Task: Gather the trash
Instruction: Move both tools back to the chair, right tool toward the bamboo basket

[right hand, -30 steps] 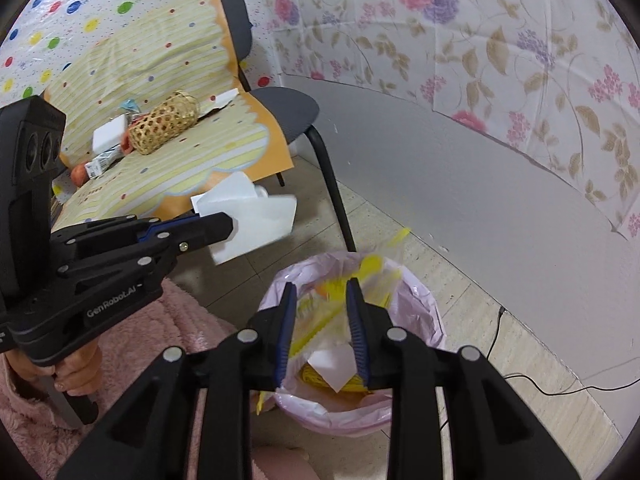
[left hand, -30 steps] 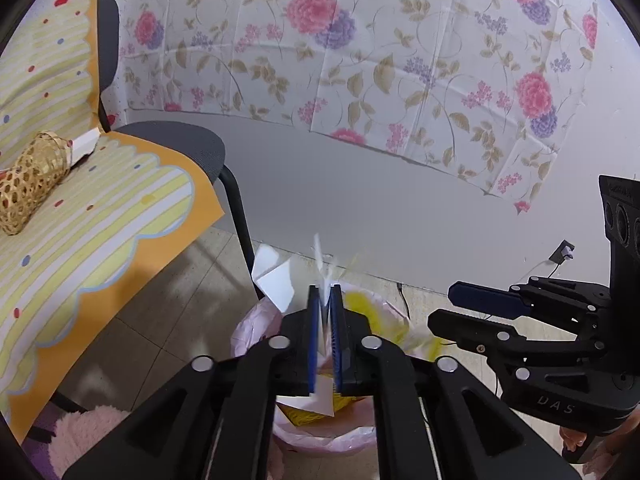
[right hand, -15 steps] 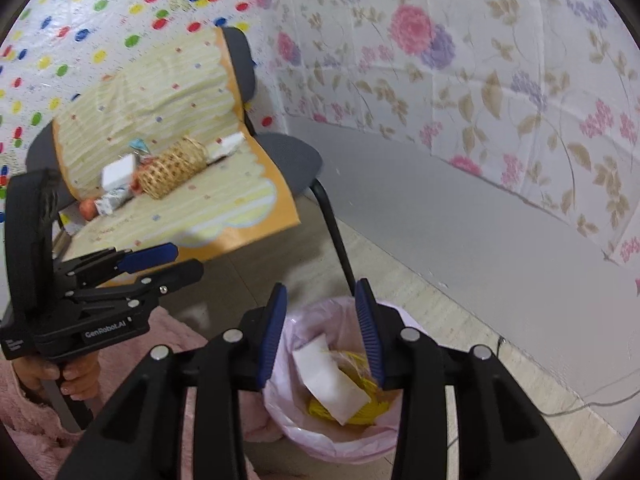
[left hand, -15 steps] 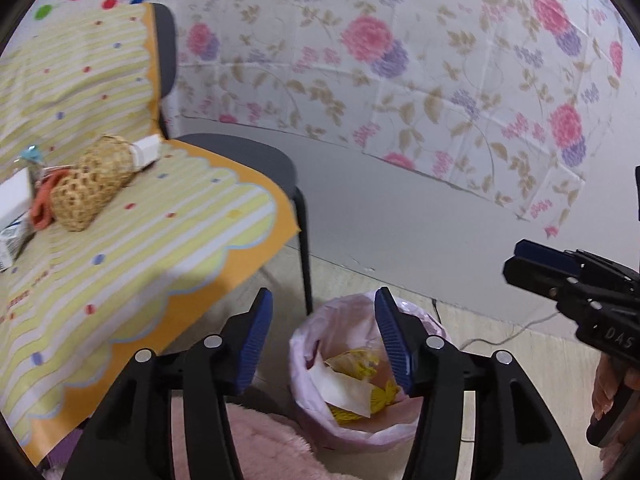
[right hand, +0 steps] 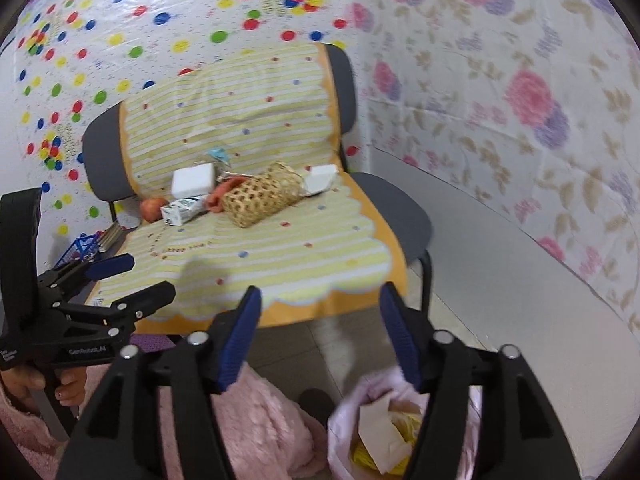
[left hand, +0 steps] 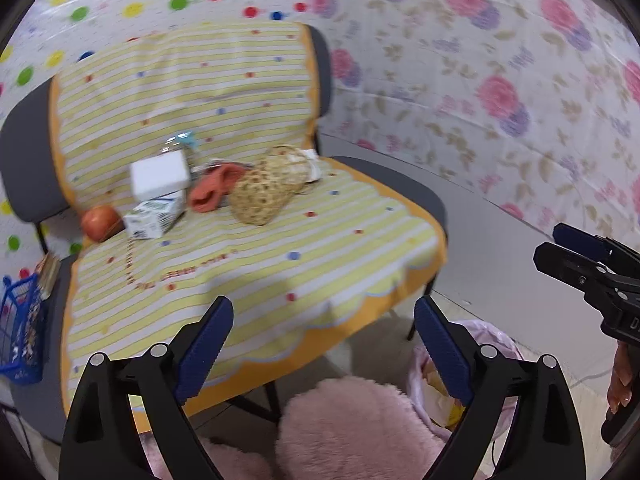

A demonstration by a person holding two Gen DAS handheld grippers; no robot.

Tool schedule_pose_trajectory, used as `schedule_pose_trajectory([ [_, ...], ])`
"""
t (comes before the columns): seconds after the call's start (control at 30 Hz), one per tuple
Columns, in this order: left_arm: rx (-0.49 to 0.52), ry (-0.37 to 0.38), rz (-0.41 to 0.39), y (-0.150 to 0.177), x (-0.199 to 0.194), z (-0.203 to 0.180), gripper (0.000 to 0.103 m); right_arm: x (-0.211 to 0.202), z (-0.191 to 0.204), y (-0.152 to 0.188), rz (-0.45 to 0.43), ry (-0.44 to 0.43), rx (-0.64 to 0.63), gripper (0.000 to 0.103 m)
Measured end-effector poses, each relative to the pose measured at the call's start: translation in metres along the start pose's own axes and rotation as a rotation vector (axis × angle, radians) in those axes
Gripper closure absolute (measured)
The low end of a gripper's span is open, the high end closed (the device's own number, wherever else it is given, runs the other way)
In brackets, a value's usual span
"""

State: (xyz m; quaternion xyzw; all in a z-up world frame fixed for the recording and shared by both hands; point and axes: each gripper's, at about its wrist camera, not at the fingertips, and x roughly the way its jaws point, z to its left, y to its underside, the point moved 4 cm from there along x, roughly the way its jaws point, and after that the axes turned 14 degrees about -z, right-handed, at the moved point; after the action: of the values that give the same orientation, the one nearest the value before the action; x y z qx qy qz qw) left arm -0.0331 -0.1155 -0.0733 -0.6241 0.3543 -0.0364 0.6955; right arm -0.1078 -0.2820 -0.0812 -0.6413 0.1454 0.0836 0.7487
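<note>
Both grippers are open and empty, above the floor in front of the chair. My left gripper (left hand: 320, 344) shows in its own view; my right gripper (right hand: 320, 336) in its own. A pink-lined trash bin (right hand: 372, 432) on the floor holds white paper (right hand: 380, 428) and yellow wrappers; it also shows in the left wrist view (left hand: 496, 344). On the chair's yellow striped cloth (left hand: 260, 264) lie a small carton (left hand: 154, 214), a white box (left hand: 160, 174), an orange cloth (left hand: 212, 190), a woven basket (left hand: 268, 192), an apple (left hand: 100, 222) and a white packet (right hand: 320, 178).
The chair's dark legs (right hand: 426, 280) stand beside the bin. A blue basket (left hand: 20, 332) sits at the left on the floor. Pink fuzzy fabric (left hand: 344, 428) lies under the grippers. Walls with floral and dotted covering are behind.
My left gripper opened and dropped the white paper into the bin. Both grippers opened wide and swung up and left from the bin toward the chair.
</note>
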Motion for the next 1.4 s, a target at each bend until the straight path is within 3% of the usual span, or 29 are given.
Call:
schedule_pose_trajectory([
  [0.1,-0.052,-0.068,0.022,-0.001,0.0,0.028,0.011,0.014,0.015,-0.014,-0.03,0.03,-0.055,0.006],
  [0.13,-0.083,-0.087,0.038,0.0,0.001,0.041,0.011,0.018,0.02,-0.019,-0.053,0.058,-0.08,0.005],
  [0.23,-0.138,-0.107,0.052,0.002,0.001,0.064,0.011,0.034,0.036,-0.03,-0.073,0.039,-0.132,0.005],
  [0.4,-0.132,-0.206,0.098,0.004,0.011,0.091,0.011,0.068,0.053,-0.034,-0.004,-0.028,-0.139,0.005],
  [0.57,-0.17,-0.195,0.04,-0.004,0.018,0.111,0.011,0.094,0.068,-0.038,-0.029,-0.102,-0.123,0.005],
  [0.67,-0.265,-0.14,0.03,-0.004,0.026,0.127,0.011,0.116,0.071,-0.04,0.006,-0.1,-0.11,0.005],
  [0.73,-0.327,-0.156,0.021,-0.004,0.03,0.14,0.011,0.129,0.071,-0.042,0.016,-0.091,-0.09,0.005],
  [0.9,-0.27,-0.283,0.018,-0.006,0.039,0.165,0.011,0.157,0.068,-0.043,0.018,-0.051,-0.038,0.005],
  [1.03,-0.242,-0.357,-0.01,-0.013,0.045,0.187,0.011,0.183,0.064,-0.042,0.035,-0.07,0.051,0.005],
  [1.23,-0.255,-0.391,-0.004,-0.016,0.061,0.21,0.011,0.224,0.084,-0.033,0.101,-0.021,-0.023,0.005],
  [1.4,-0.244,-0.391,0.037,-0.014,0.084,0.223,0.011,0.265,0.098,-0.031,0.127,0.024,0.013,0.005],
])
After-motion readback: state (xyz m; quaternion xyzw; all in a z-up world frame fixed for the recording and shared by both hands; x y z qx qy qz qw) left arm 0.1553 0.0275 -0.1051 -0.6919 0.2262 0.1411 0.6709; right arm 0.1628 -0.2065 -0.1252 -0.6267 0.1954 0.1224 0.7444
